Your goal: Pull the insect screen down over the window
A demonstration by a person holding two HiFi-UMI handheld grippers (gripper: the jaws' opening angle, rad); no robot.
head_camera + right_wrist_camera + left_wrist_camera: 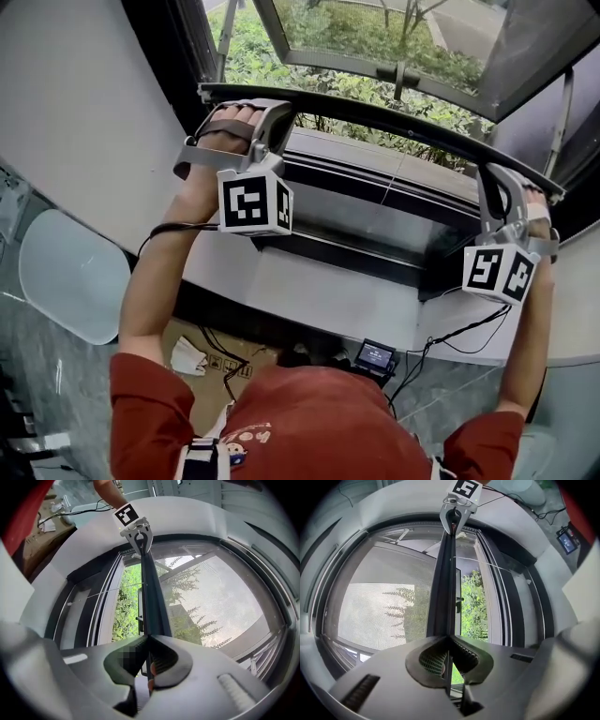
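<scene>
spanning the view, the window (394, 33) stands with its sash swung outward over greenery at 12 o'clock, and the opening below it is only partly covered. the screen (379, 616) is a fine grey mesh, see-through enough that trees show through it. in the left gripper view it fills the frame from about 9 o'clock, while bare leafy opening shows at 3 o'clock. its lower edge is a thin dark bar (375, 117), which in the head view runs from 10 o'clock to 3 o'clock above the grey sill.

the left hand-held gripper (449, 641) is pinched onto the bar's left end, ribbed pads pressed flat on either side of it. the right hand-held gripper (149, 644) pinches the bar's right end the same way. each sees the other far along the bar at 12 o'clock.

the likeliest trouble is an uneven pull. if one end leads the other, the bar would probably skew and bind in the side tracks. the bar is slim and smooth-looking, so a hard tug could also let it slide out of a pinch, and a roll-up screen would likely snap back upward. pulling out from the window rather than straight down could work the mesh edges out of their guides.
</scene>
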